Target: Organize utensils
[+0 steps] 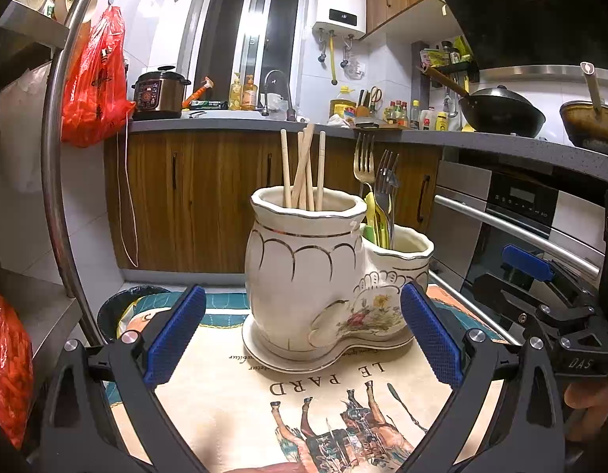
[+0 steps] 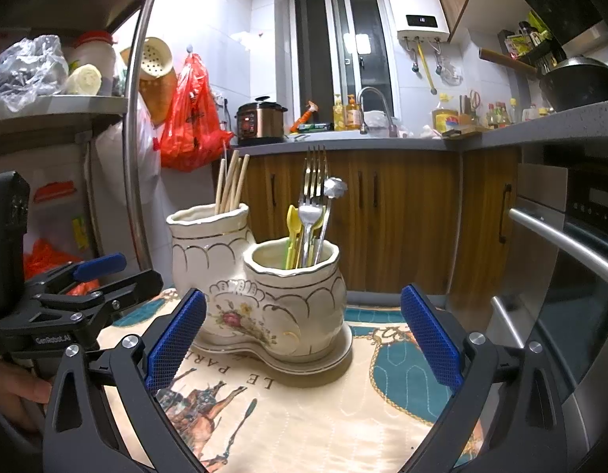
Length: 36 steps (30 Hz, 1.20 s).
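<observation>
Both the left gripper (image 1: 302,339) and right gripper (image 2: 302,339) hang wide open and empty near the two-pot ceramic holder (image 1: 327,276) on the table, so reach in slowly for one fork (image 2: 314,181).

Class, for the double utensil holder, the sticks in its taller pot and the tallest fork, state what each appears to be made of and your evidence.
Utensil holder: looks like glazed ceramic; glossy cream surface, gold trim lines, painted flowers.
Chopsticks: probably wood or bamboo; pale tan and matte.
Tallest fork: metal with a gold-toned finish; shiny, reflective tines. Whether plated or solid cannot be told.
</observation>
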Each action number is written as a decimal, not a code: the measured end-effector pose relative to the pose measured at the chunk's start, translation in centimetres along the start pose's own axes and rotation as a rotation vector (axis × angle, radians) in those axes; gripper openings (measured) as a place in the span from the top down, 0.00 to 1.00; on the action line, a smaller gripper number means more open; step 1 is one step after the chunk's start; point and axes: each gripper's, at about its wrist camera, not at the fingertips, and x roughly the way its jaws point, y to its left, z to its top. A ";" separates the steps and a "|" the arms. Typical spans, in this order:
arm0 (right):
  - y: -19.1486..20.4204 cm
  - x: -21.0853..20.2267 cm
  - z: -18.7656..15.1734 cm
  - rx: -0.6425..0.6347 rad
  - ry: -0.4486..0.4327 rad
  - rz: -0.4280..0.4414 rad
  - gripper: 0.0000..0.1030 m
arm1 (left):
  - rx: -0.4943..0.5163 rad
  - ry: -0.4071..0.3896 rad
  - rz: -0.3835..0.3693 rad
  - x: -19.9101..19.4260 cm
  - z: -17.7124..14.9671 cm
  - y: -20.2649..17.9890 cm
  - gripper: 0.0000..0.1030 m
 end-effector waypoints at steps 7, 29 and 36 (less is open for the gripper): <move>0.0 -0.1 0.0 0.000 0.000 0.001 0.05 | 0.001 -0.001 -0.005 0.1 -0.1 0.0 0.05; 0.0 0.0 0.0 -0.001 0.001 0.002 0.05 | 0.006 -0.001 -0.012 0.2 -0.1 -0.2 0.05; 0.0 0.0 0.0 0.000 0.000 0.002 0.05 | 0.004 0.007 -0.015 0.2 0.0 -0.1 0.05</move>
